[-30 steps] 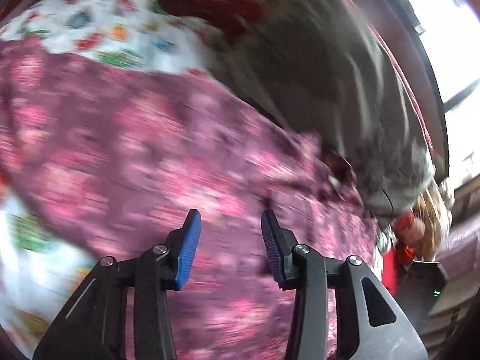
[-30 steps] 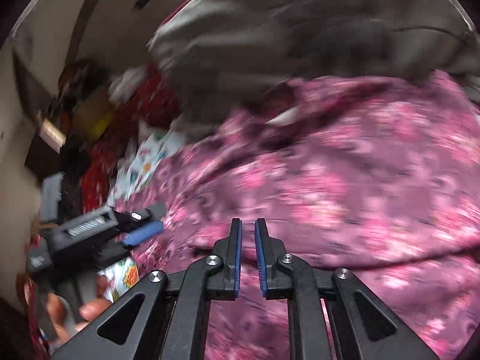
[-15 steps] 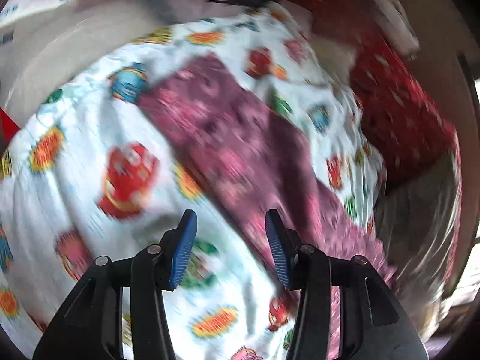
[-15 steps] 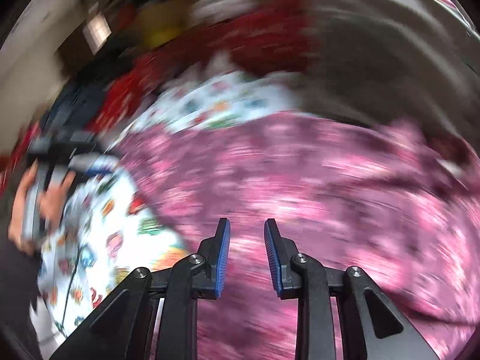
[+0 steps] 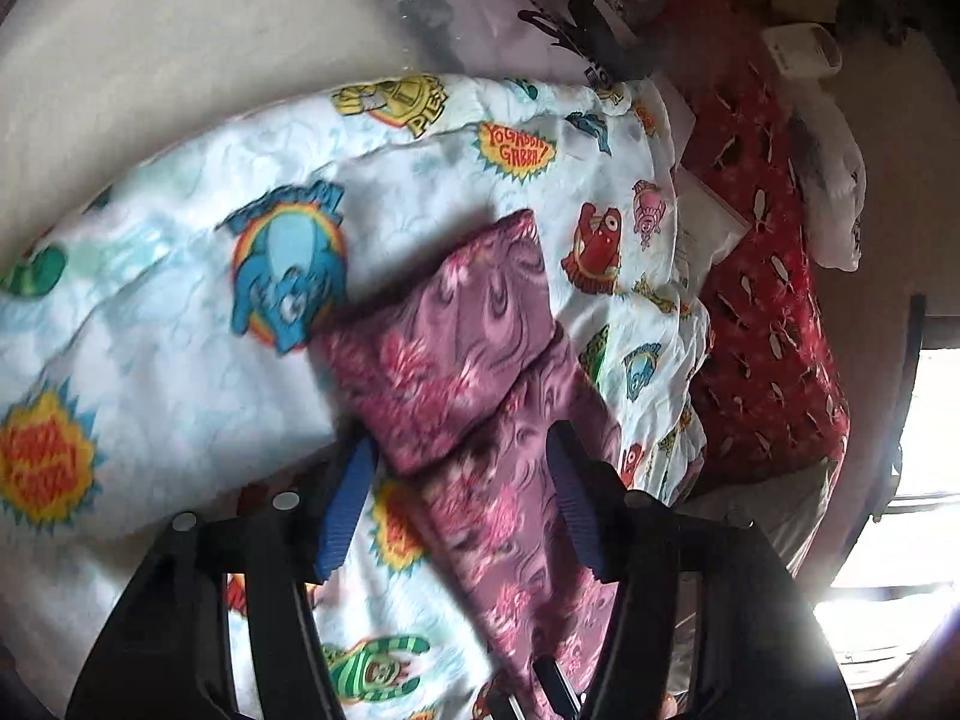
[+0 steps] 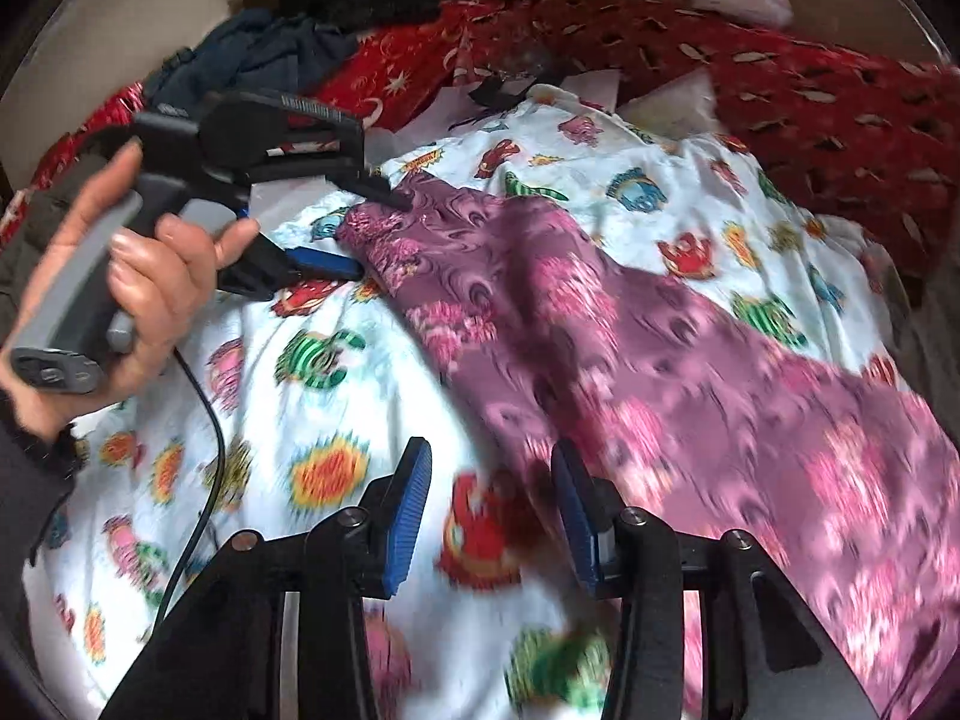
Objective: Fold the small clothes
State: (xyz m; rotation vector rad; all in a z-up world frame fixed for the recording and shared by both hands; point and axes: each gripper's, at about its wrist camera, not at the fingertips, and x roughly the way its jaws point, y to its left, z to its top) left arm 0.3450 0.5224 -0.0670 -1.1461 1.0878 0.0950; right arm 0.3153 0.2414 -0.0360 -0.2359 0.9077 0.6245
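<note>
While the cartoon-print sheet [image 6: 420, 360] covers nearly the whole bed as a flat working surface, the purple floral garment [image 6: 630, 348] lies stretched diagonally across it, one end already turned over on itself, presumably the first fold. Red patterned bedding [image 6: 810, 108] and a heap of dark clothes [image 6: 270, 54] are pushed to the far edge, likely to keep room. The left tongs [image 6: 360, 228], held in the person's hand [image 6: 138, 276], straddle the garment's far corner with fingers spread, seemingly about to grip it. The right tongs [image 6: 492, 516] hover spread over the sheet beside the garment's near edge, holding nothing. No containers are in view.
</note>
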